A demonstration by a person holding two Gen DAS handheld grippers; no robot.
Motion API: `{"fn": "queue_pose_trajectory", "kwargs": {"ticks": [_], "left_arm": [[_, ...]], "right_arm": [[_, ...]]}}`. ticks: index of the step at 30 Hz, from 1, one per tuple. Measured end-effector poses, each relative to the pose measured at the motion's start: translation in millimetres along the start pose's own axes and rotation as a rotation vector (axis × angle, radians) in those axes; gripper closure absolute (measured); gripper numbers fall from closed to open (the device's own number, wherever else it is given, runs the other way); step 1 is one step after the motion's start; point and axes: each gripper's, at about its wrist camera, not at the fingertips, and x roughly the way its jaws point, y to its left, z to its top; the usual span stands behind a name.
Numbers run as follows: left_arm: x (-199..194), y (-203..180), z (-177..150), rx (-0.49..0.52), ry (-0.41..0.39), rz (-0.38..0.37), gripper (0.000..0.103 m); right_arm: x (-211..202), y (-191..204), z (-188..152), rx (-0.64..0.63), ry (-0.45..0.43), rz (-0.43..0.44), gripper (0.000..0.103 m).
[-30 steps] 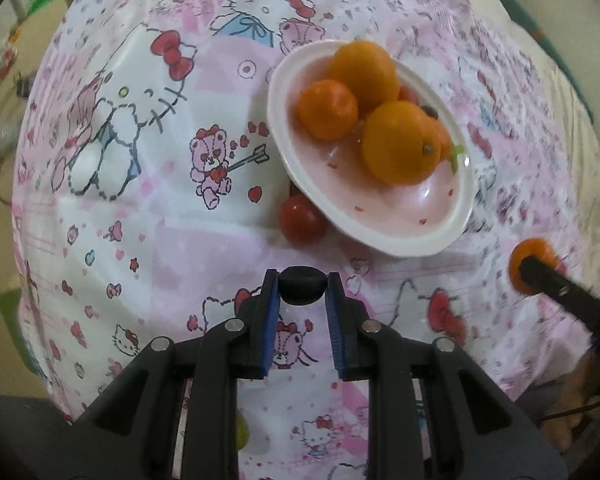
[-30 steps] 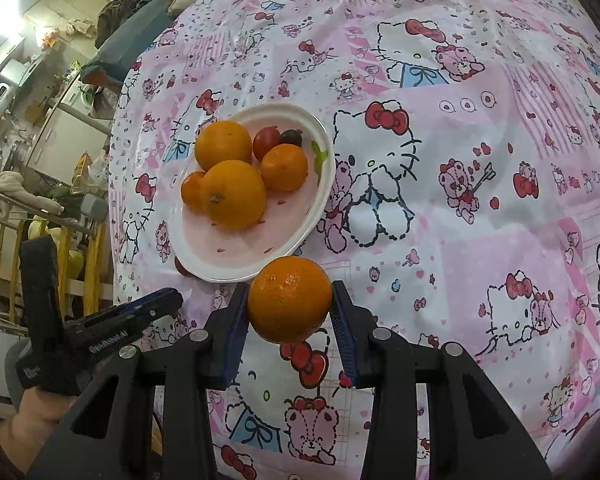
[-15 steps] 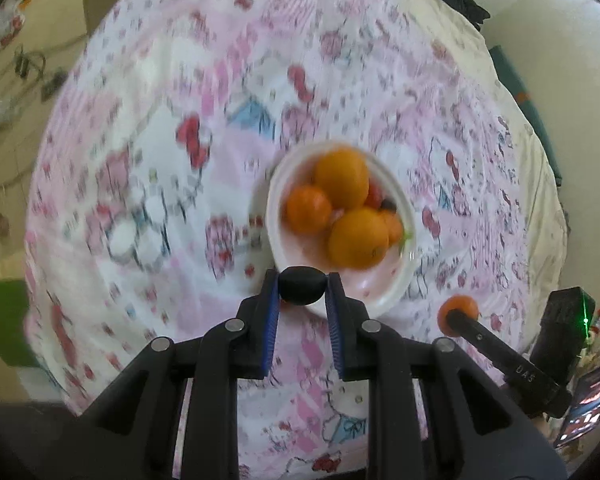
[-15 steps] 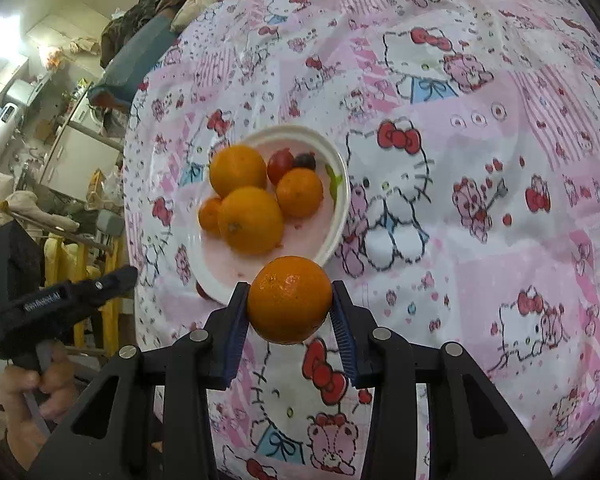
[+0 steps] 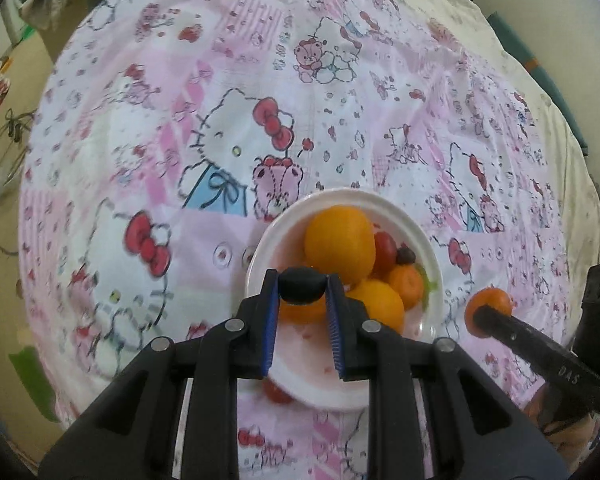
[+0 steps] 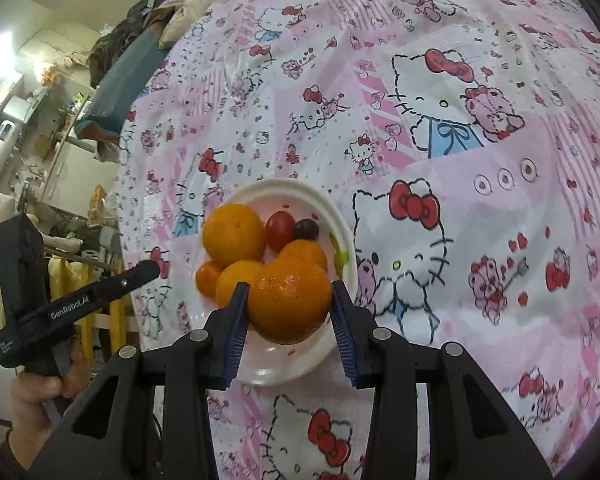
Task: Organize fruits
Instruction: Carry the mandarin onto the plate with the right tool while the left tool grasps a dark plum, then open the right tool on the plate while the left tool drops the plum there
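Plate (image 6: 342, 216) holds oranges and a tomato. Right gripper (image 6: 288, 312) clamps a mandarin (image 6: 290, 300) above the plate; left gripper (image 5: 302, 300) clamps a dark fruit (image 5: 302, 285) above the plate.

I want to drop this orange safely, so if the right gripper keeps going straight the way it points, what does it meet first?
Probably the plate, about where its oranges lie. The right gripper holds an orange that hides the spot behind it, and depth is unclear, so contact could be fruit rather than bare plate.
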Motion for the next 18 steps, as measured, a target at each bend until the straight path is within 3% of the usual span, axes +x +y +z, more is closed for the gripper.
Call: {"fn": "queue_pose_trajectory", "kwargs": {"ticks": [12,15,18], "left_arm": [[37.7,9.4,7.1,-0.038,0.051,-0.004,0.081],[38.9,8.1,6.7,-0.035,0.048,-0.011,0.063],[36.1,5.4,7.7,-0.035,0.051,-0.020,0.055]], "right_arm": [[30.4,-7.5,29.6,0.002,0.008,-0.009,0.061],[37.8,-4.3,35.3,0.006,0.009,0.021,0.060],[44.6,2.0,39.8,0.001,0.008,0.042,0.059]]}}
